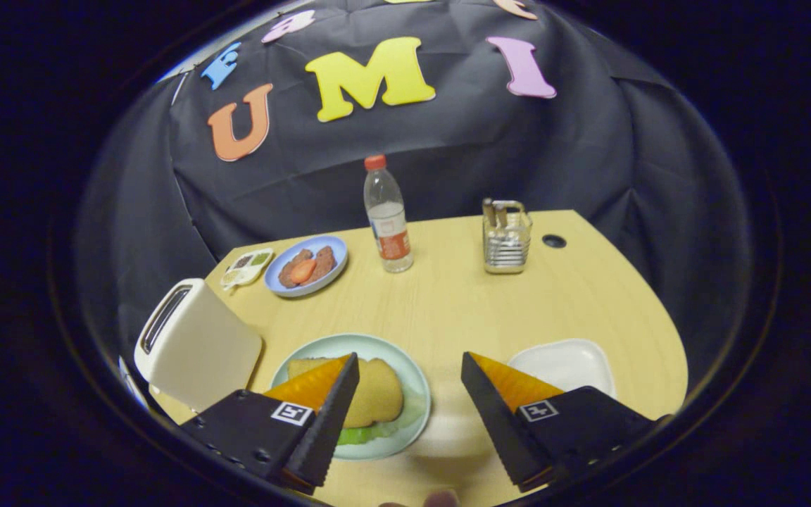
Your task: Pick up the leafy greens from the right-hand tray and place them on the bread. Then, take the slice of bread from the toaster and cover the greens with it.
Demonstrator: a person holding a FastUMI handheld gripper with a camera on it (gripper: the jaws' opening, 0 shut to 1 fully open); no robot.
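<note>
The tool (409,366) is hovering over the near part of the bench (448,303) with its fingers spread wide and nothing between them. The slice of bread (377,394) is lying on the pale green plate (349,345) just under and beside the left finger, which is covering part of it. A fringe of leafy greens (370,431) is peeking out from beneath the bread at its near edge; how much lies under it is hard to tell. The white tray (567,362) is sitting just beyond the right finger, close to the bench's right edge. The toaster (194,341) is standing left of the plate, at the bench's left edge. Farther back, a blue plate of food (307,266), a water bottle (386,215) and a metal holder (506,236) are standing well apart, leaving bare bench between them and the plate.
</note>
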